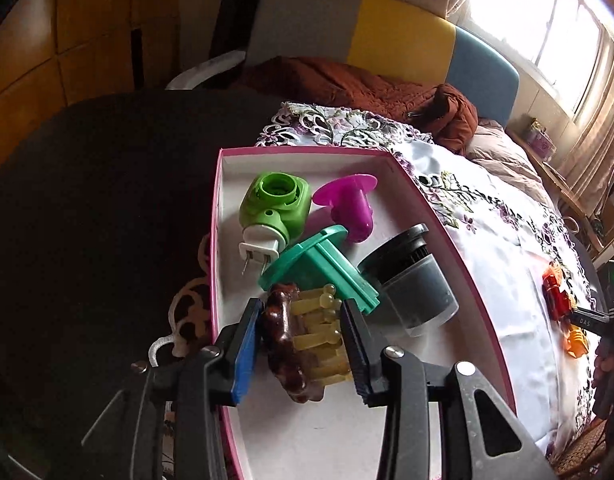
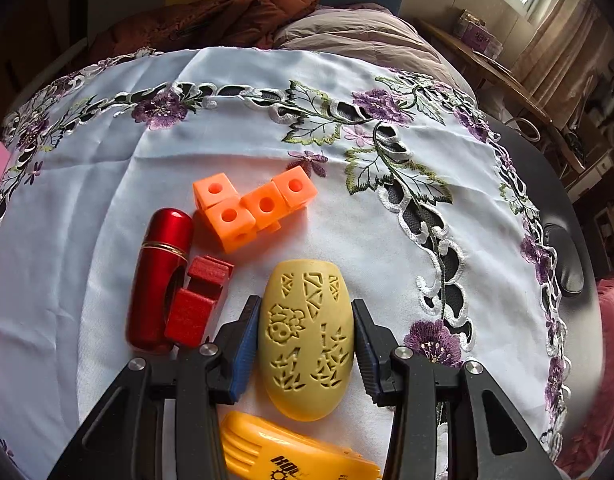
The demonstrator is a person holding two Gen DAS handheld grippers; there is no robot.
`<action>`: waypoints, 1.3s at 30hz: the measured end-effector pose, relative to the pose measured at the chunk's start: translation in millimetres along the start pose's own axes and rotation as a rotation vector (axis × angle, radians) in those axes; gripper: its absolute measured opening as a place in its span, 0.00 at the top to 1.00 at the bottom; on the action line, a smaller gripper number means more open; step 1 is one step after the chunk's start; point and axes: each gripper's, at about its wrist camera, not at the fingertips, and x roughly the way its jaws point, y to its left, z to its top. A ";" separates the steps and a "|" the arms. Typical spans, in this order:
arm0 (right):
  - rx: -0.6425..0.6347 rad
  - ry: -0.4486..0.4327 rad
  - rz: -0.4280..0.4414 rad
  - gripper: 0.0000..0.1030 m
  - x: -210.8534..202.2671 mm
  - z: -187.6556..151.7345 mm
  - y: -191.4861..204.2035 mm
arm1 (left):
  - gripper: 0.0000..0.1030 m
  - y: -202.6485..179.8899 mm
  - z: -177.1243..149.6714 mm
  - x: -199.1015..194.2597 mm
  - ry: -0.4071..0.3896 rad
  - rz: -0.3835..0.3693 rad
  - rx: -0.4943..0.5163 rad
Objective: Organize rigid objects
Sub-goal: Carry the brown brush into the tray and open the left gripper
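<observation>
Left wrist view, left tongs [image 1: 301, 336] clamped on brown, yellow-bristled brush [image 1: 303, 340] above pink-rimmed box [image 1: 459, 252], right tongs [image 2: 305, 332] closed around carved yellow oval [image 2: 307, 340].

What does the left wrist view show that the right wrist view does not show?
Only the left wrist view shows the pink-edged box holding a green plug, a magenta piece, a teal piece and a dark jar, with the left gripper clamping a brown hair claw over it. Only the right wrist view shows the right gripper around a yellow oval case and the orange cubes. Both show the embroidered cloth and the red tube.
</observation>
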 end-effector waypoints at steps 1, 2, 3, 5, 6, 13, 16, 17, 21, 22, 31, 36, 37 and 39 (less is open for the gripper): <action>-0.001 0.000 -0.001 0.57 0.0 0.0 -0.1 | 0.60 1.2 -0.5 -1.1 0.003 -0.002 -0.009; -0.001 0.000 -0.003 0.57 0.1 0.1 0.6 | 0.59 2.0 -1.3 -2.5 0.006 -0.007 -0.017; -0.001 -0.001 -0.004 0.57 0.0 0.0 0.7 | 0.59 2.4 -1.8 -4.1 0.006 -0.010 -0.024; -0.001 -0.001 -0.006 0.57 0.0 -0.1 0.9 | 0.58 1.4 -3.1 -7.1 0.004 -0.007 -0.023; -0.003 -0.002 -0.009 0.57 0.0 -0.2 1.5 | 0.58 0.5 -4.0 -8.8 0.000 -0.001 -0.019; -0.014 -0.009 -0.024 0.57 -1.2 -0.7 4.1 | 0.58 -1.9 -7.6 -27.3 -0.035 0.026 -0.029; -0.016 -0.010 -0.025 0.57 -2.0 -1.4 5.1 | 0.57 -4.9 -8.8 -36.8 -0.060 0.026 -0.027; -0.016 -0.010 -0.025 0.57 -2.0 -1.4 5.1 | 0.57 -5.8 -8.5 -38.5 -0.060 0.035 -0.028; -0.016 -0.012 -0.028 0.57 -2.1 -1.9 5.3 | 0.57 -7.8 -8.3 -44.5 -0.057 0.052 -0.039; -0.015 -0.013 -0.028 0.57 -2.3 -2.0 5.3 | 0.57 -8.0 -8.1 -45.7 -0.056 0.054 -0.044; 0.016 -0.009 -0.012 0.57 -1.6 -0.6 1.2 | 0.57 1.9 -11.9 -59.4 -0.075 0.118 -0.087; 0.057 -0.011 0.006 0.57 -2.2 1.0 -4.0 | 0.57 5.0 -15.4 -64.0 -0.079 0.133 -0.085; 0.065 -0.017 0.006 0.57 -3.2 1.3 -5.3 | 0.57 5.6 -16.3 -65.6 -0.081 0.133 -0.086; 0.082 -0.037 0.005 0.57 -6.8 3.0 -8.3 | 0.57 5.8 -18.1 -68.3 -0.086 0.139 -0.083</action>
